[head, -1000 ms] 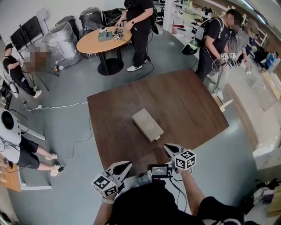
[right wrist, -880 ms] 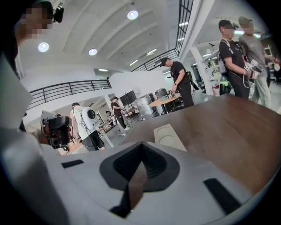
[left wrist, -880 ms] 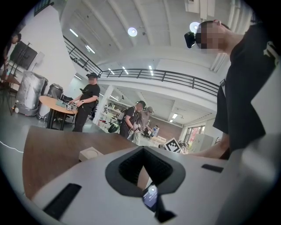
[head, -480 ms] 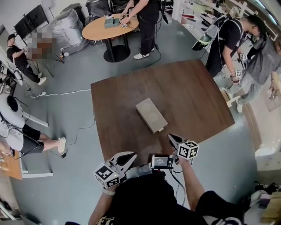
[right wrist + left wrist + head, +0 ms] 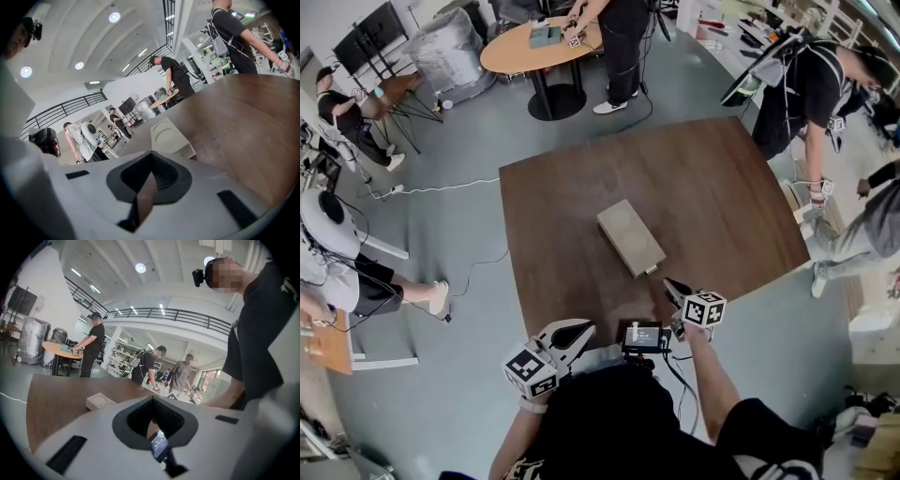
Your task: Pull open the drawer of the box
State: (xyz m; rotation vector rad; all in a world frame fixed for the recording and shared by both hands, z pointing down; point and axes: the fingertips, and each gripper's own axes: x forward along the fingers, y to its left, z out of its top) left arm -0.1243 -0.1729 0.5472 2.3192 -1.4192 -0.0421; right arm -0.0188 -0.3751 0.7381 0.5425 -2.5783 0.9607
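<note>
At the lower left, the left gripper (image 5: 584,329) hangs just off the near edge of the table (image 5: 722,197). In the left gripper view its own white plastic shell fills the low half and cuts off part of the box (image 5: 100,401); its jaws are closed tip to tip with nothing in them; a small screen (image 5: 159,446) peeks through the dark ribbed gap behind the tips. The box lies slanted in the middle of the dark brown wooden table. It is long, flat and pale tan, with a round dip on top; its drawer end faces the person and looks shut, but it is too small to see well. To the right, the right gripper (image 5: 668,283) sits near that end; its jaws are pressed together too, holding nothing.
</note>
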